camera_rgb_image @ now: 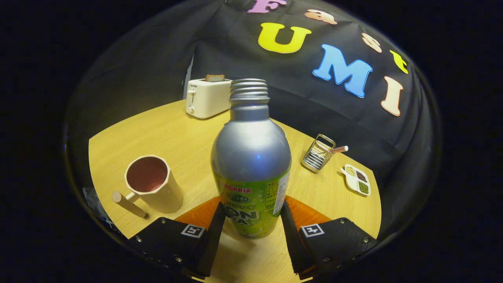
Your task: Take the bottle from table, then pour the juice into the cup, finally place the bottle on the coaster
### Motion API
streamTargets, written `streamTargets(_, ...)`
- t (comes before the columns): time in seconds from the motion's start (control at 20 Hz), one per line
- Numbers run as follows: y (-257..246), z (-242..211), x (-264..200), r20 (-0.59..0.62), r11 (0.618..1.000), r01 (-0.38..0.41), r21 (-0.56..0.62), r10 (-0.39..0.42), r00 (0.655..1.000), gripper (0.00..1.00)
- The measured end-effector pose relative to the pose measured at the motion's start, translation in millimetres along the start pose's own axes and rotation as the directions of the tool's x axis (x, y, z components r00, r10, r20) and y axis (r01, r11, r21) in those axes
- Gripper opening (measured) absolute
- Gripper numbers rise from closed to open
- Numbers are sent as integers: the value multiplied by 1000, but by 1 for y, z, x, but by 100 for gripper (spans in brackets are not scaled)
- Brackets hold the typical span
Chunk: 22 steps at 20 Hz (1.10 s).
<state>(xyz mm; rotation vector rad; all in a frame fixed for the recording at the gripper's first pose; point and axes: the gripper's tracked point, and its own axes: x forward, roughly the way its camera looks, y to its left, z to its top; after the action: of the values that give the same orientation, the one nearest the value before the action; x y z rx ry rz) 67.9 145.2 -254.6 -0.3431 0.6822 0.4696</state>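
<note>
Your gripper clasps the upright bottle low on its label — both fingers pressing its sides — above the table, with the cup left of it, apart.

Uncapped silver-green bottle upright, seemingly gripped

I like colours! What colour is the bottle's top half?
Silver-grey on the bottle, clearest in the gripper view.

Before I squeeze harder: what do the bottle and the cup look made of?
Bottle, held between both fingers: likely aluminium, matte silver with a soft highlight, threaded metal neck, glossy printed label. Cup, left of it: looks like matte beige plastic or ceramic with a wooden-looking peg handle; unsure.
</note>
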Motion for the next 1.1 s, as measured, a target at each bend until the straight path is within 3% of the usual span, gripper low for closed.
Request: streamTargets(1.1,-21,38,70,140,982,19,190,-46,989,74)
